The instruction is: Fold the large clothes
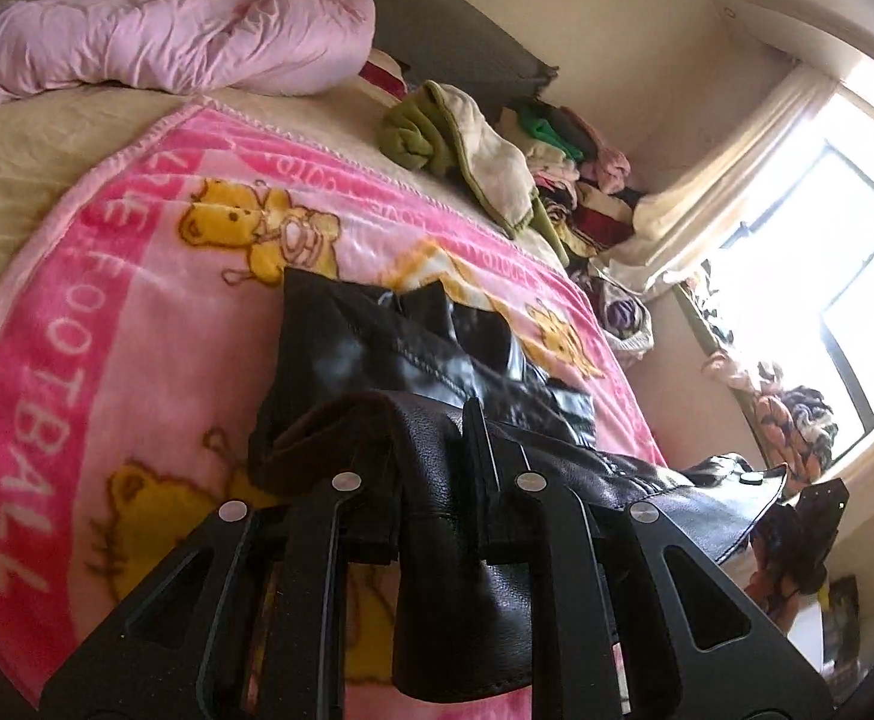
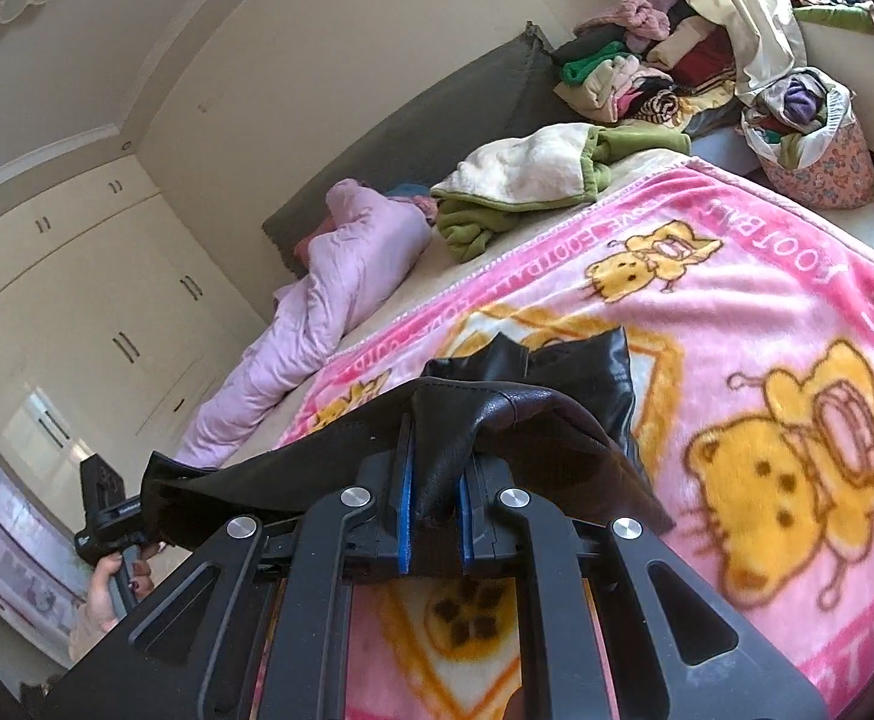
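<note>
Gripping the black leather jacket (image 1: 425, 372) at two places, both tools are clenched on it: the left gripper (image 1: 437, 480) is closed over a thick fold, and the right gripper (image 2: 435, 498) pinches a bunch of leather between its blue pads (image 2: 404, 510). The near edge is held raised between them while the far part of the jacket rests on the pink blanket (image 1: 137, 300) spread over the bed. Judging by this, the edge is lifted so that it can be carried over the lying part for a fold. A pile of clothes (image 2: 646, 84) is seen well apart, near the wall.
</note>
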`<state>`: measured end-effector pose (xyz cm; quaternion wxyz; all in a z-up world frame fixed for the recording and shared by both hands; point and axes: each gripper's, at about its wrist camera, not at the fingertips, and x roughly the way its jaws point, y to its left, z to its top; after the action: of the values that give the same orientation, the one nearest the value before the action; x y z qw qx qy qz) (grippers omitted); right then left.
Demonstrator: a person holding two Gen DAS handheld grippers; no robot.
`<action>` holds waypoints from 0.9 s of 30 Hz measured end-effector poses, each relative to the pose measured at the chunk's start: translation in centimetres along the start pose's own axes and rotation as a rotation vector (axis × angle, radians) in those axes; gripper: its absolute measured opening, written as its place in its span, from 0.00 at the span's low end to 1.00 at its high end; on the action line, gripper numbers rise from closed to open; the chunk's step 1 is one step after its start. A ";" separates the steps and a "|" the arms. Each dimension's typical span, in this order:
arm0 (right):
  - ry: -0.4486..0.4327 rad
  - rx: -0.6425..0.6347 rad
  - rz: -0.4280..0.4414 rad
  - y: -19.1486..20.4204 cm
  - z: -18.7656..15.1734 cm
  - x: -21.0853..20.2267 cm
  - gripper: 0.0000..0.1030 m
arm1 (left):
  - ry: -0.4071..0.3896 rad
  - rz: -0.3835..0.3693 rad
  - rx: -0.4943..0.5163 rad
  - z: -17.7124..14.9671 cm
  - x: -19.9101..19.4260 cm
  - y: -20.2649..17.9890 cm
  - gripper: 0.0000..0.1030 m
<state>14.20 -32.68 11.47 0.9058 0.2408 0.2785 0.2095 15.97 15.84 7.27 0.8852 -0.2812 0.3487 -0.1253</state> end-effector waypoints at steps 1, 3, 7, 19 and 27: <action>0.000 0.009 -0.004 -0.2 0.4 0.4 0.10 | -0.003 0.008 -0.001 0.3 0.3 0.0 0.10; 0.002 0.021 -0.016 -0.6 1.3 1.4 0.10 | -0.004 0.021 -0.003 0.9 0.9 0.0 0.10; 0.015 0.021 -0.055 -1.2 2.2 3.0 0.10 | -0.004 0.038 -0.016 1.7 2.0 0.2 0.11; 0.064 0.037 -0.122 -3.4 3.4 8.0 0.14 | -0.005 0.096 -0.035 2.7 5.1 1.2 0.13; 0.080 0.066 -0.193 -5.1 3.5 10.2 0.21 | -0.021 0.120 -0.044 3.2 6.5 1.8 0.20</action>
<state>25.27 -32.62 7.15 0.9015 0.2340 0.3431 0.1216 22.95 15.85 4.60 0.8884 -0.2804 0.3584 -0.0612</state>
